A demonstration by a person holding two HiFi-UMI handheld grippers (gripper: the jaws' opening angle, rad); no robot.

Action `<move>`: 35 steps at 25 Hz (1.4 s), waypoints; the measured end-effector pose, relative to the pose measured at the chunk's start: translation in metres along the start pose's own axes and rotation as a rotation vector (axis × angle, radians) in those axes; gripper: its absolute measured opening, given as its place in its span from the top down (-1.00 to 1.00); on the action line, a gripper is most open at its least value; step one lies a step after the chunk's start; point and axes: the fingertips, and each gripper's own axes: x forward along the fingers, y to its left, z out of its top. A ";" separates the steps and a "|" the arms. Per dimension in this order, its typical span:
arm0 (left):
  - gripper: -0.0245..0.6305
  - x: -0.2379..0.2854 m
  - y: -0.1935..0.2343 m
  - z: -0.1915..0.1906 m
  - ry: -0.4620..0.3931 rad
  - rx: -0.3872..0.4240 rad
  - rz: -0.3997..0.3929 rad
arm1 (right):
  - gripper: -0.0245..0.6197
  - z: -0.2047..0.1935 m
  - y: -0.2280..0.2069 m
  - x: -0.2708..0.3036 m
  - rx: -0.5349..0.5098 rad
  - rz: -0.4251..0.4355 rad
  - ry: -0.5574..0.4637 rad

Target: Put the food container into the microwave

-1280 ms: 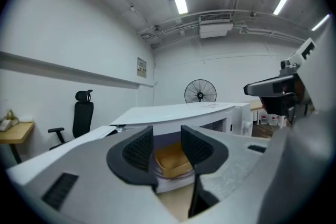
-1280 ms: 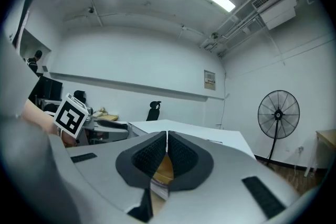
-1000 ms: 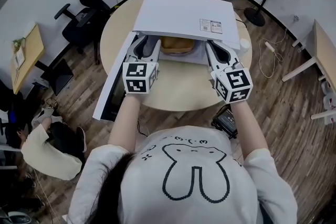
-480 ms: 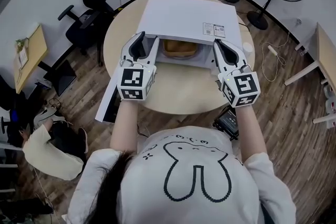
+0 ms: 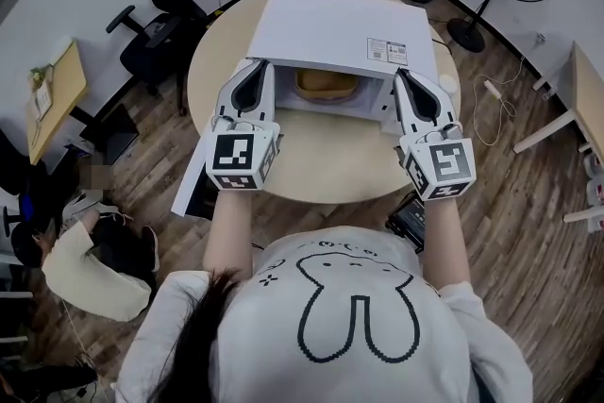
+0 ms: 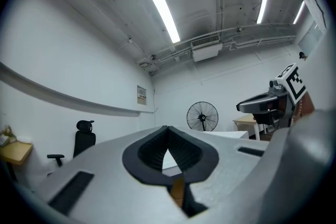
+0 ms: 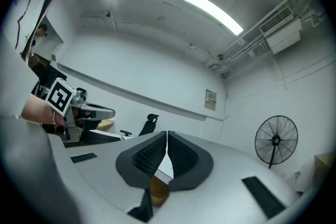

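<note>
Left tongs [image 6: 167,131], just closed, and right tongs [image 7: 166,136] meet tip-to-tip, empty; head view shows food container [image 5: 326,82] inside microwave [image 5: 330,28].

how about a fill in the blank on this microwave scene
The food container sits ____ the microwave.
The microwave's door stands ____.
The left gripper and right gripper both have jaws ____, holding nothing.
The table is ____ in shape.
Missing words: inside; open; shut; round.
</note>
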 end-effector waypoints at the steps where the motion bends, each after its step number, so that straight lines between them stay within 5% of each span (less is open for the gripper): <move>1: 0.90 0.000 0.000 0.001 -0.004 -0.004 -0.001 | 0.82 0.002 0.000 -0.001 -0.004 -0.008 -0.006; 12: 0.90 -0.002 -0.001 0.011 -0.041 0.002 -0.020 | 0.82 0.006 -0.002 -0.020 -0.009 -0.043 -0.028; 35: 0.90 0.006 0.000 0.003 -0.036 0.003 -0.045 | 0.82 -0.011 0.003 -0.010 -0.003 0.034 0.008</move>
